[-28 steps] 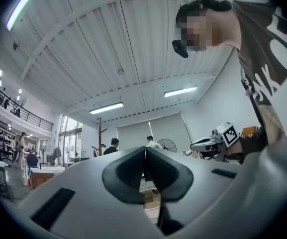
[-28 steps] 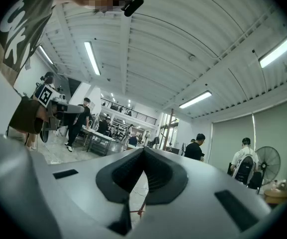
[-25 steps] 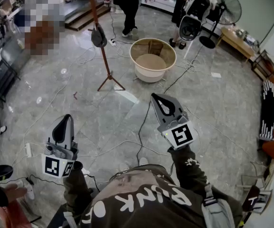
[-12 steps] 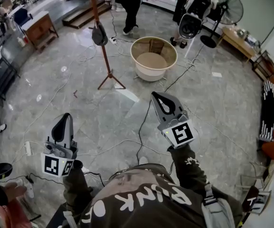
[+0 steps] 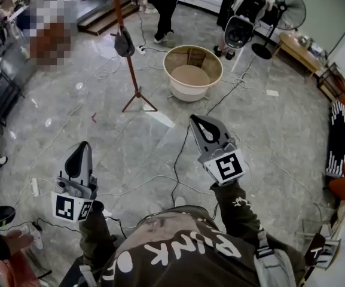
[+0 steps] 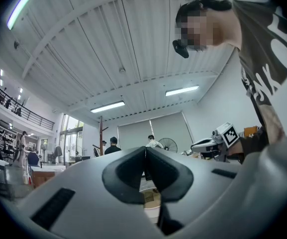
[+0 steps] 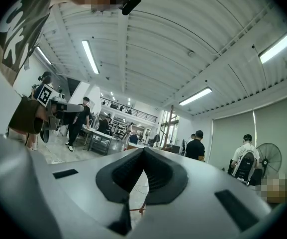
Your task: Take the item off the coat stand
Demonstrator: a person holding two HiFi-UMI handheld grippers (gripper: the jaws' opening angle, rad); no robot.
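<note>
The coat stand (image 5: 128,52) is a thin brown pole on splayed feet, far ahead on the marble floor. A dark cap (image 5: 124,44) hangs on it at mid height. My left gripper (image 5: 83,144) is low at the left, shut and empty, far short of the stand. My right gripper (image 5: 193,119) is at the centre right, pointing toward the stand, also shut with nothing held. In the left gripper view the jaws (image 6: 144,149) meet, and the stand (image 6: 101,136) is small in the distance. The right gripper view shows closed jaws (image 7: 143,150) with the stand's pole (image 7: 171,124) beyond.
A large beige basin (image 5: 193,73) sits on the floor right of the stand. Cables (image 5: 178,160) trail across the floor between me and the stand. A person in black (image 5: 160,5), a pram (image 5: 241,26) and a standing fan (image 5: 289,8) are at the back.
</note>
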